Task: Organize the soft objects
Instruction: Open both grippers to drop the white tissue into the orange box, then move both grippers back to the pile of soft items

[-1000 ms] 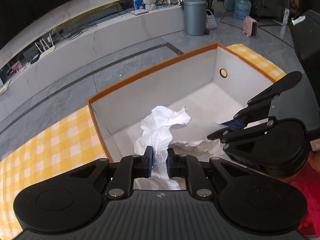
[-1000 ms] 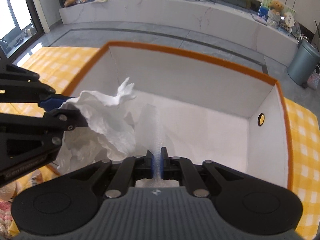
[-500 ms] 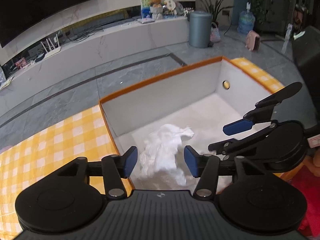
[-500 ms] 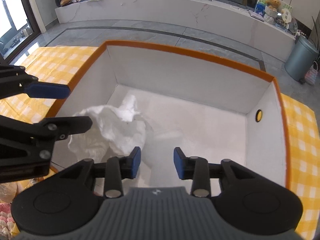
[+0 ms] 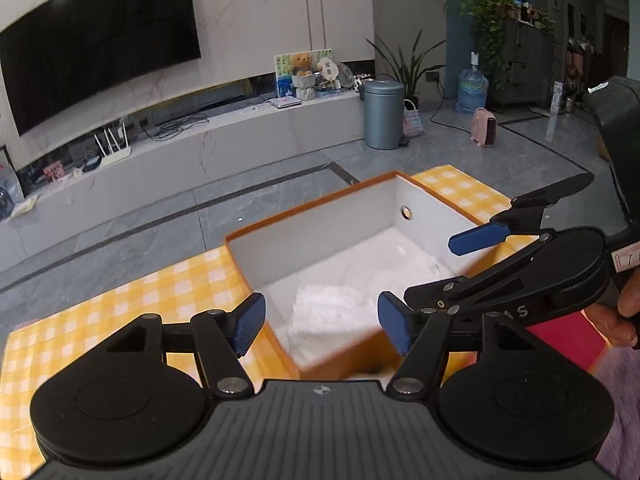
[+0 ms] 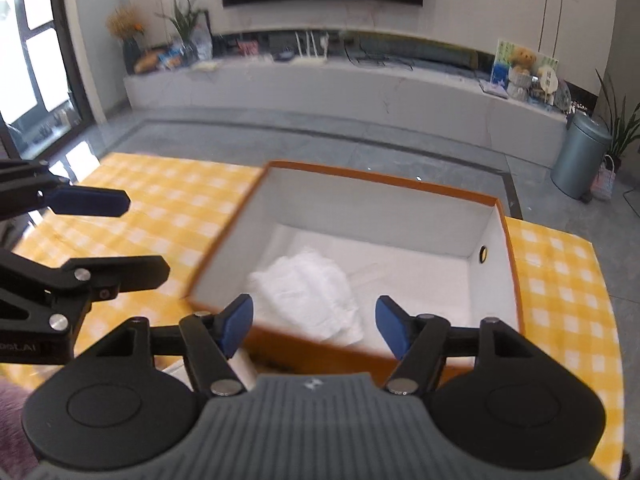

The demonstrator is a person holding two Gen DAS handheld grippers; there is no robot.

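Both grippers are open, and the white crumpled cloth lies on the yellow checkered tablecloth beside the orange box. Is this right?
Not quite. Both the left gripper and the right gripper are open, but the white crumpled cloth lies inside the orange box, not on the checkered tablecloth. The right wrist view shows this.

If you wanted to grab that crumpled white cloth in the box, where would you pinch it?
Probably the raised crumpled hump in the middle of the white cloth, coming straight down from above. It lies loose on the floor of the box, near the left wall, and the tall walls block any sideways approach. A raised fold gives the jaws something to close on.
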